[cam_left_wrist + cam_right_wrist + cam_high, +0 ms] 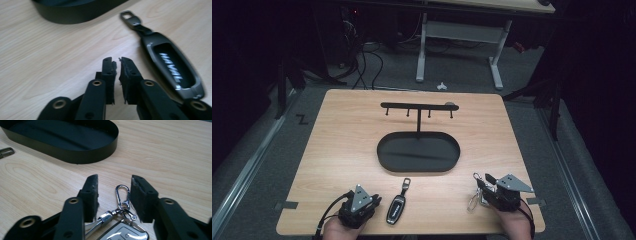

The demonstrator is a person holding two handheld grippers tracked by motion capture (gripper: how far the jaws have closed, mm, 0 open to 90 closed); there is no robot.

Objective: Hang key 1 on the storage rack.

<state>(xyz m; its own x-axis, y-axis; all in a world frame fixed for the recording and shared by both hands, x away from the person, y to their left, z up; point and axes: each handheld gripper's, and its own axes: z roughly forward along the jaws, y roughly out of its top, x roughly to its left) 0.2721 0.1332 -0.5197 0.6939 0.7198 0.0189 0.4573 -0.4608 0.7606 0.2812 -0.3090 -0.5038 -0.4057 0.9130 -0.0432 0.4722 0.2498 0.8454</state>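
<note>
Nothing hangs on the rack point(418, 106) yet. Left gripper point(117, 62) is nearly clenched and empty beside the dark key fob point(172, 68) at lower centre. Right gripper point(113, 186) is released, apparently straddling the silver key's clip point(123, 195).

A wooden counter point(342, 145) holds a black oval tray point(384, 150) with a hook rack point(418, 106) rising from it. Nearer, a dark key fob point(396, 207) lies between the left hand-held gripper point(358, 206) and right hand-held gripper point(492, 190).
</note>
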